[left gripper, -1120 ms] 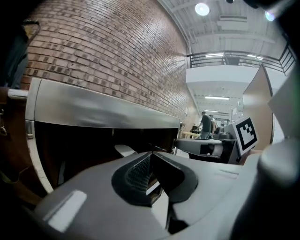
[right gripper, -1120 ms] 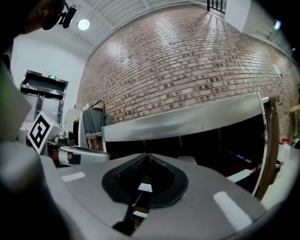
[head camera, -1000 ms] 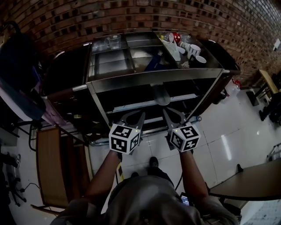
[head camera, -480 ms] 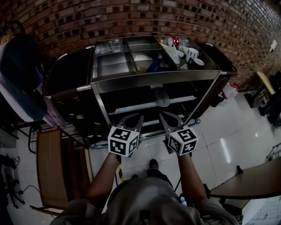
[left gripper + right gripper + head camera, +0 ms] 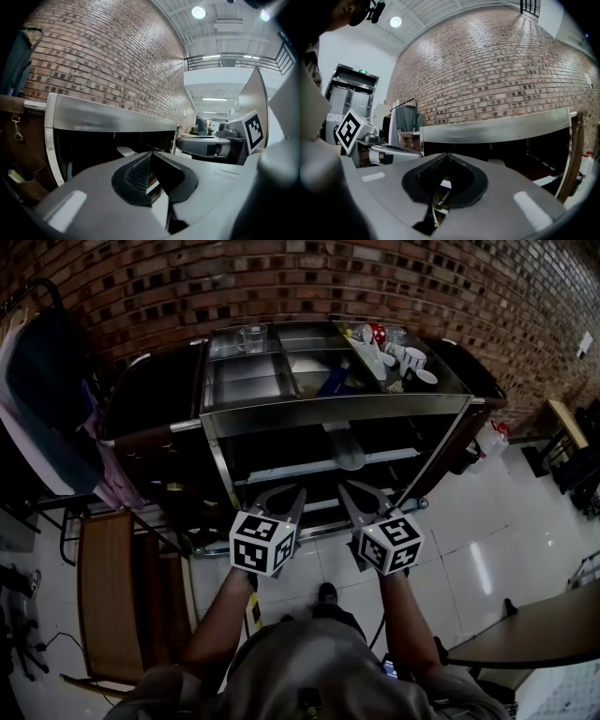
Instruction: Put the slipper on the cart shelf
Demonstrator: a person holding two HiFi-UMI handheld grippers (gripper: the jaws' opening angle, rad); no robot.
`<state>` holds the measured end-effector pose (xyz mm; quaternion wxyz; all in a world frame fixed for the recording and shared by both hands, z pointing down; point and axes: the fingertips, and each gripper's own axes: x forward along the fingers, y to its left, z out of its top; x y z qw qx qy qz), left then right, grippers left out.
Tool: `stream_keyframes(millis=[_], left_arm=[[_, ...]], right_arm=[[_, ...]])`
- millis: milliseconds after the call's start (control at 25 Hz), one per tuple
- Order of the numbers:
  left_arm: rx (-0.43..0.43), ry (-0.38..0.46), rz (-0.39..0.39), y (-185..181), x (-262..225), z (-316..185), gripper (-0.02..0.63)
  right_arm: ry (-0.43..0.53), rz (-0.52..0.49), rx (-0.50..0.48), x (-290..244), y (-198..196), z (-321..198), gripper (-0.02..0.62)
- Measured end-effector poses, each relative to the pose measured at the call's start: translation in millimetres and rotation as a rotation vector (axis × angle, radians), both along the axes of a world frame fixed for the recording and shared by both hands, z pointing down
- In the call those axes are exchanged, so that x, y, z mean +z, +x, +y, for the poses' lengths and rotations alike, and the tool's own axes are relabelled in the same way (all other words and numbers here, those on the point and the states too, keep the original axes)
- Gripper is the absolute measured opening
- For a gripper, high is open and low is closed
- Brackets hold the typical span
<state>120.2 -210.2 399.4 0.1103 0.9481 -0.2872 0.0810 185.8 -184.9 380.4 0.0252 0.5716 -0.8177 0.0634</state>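
As the pale grey slipper (image 5: 345, 448) sits near the steel cart's (image 5: 337, 405) shelf edge, the closed, empty left gripper (image 5: 299, 491) and right gripper (image 5: 343, 487) should retreat straight.

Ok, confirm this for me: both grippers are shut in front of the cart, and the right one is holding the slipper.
One part is wrong: the right gripper is shut but holds nothing. The right gripper view shows its jaws closed on each other. The slipper lies on a shelf of the cart. The rest stands: the left gripper is shut too, and both are in front of the cart.
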Motion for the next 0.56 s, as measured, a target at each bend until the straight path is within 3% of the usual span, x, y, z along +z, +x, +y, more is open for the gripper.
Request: stream_keyframes(millis=[560], left_arm=[[-0.006,-0.002,0.002,-7.2,-0.6,3.2,0.008]], right_arm=[[-0.003,-0.008,-0.013,-0.2,-6.3,3.3,0.0]])
